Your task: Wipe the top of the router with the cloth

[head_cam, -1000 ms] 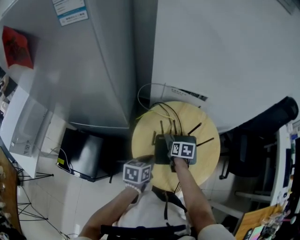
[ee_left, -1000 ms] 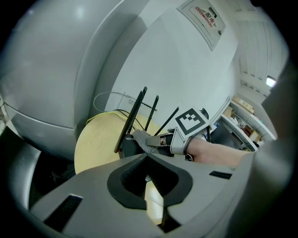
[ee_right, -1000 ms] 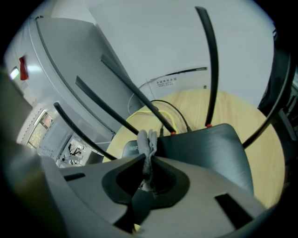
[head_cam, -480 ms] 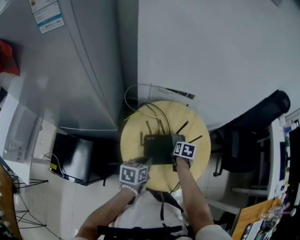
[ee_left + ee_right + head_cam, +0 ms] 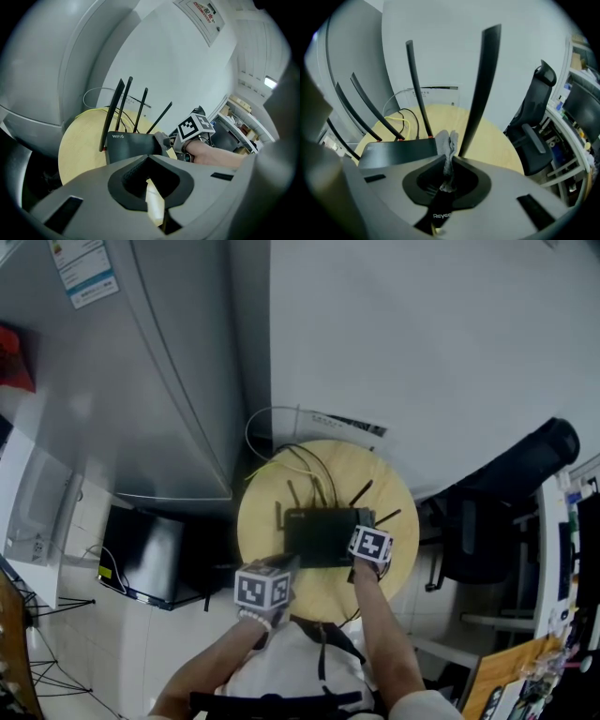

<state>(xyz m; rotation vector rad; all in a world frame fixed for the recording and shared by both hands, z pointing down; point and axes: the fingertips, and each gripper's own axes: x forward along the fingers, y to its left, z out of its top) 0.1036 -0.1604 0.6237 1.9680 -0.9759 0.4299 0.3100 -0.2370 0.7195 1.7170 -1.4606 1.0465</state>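
A black router (image 5: 319,534) with several upright antennas lies on a round wooden table (image 5: 281,596). In the left gripper view it is the box marked WiFi6 (image 5: 132,145). My right gripper (image 5: 367,538) is at the router's right end, shut on a grey cloth (image 5: 447,142) that sticks up between its jaws against the router's edge (image 5: 396,149). The left gripper view also shows the cloth (image 5: 161,140) and the right gripper (image 5: 174,139). My left gripper (image 5: 272,576) hangs near the table's front edge, a little short of the router, jaws together and holding nothing (image 5: 148,156).
A tall grey appliance (image 5: 141,381) stands left of the table, with a white wall behind. Yellow and black cables (image 5: 302,461) run off the router's back. A black office chair (image 5: 506,493) is to the right and a dark box (image 5: 150,554) sits on the floor at left.
My right gripper has slid the cloth rightward over the router, from above its right half to its right end. The left gripper has stayed near the table's front edge.
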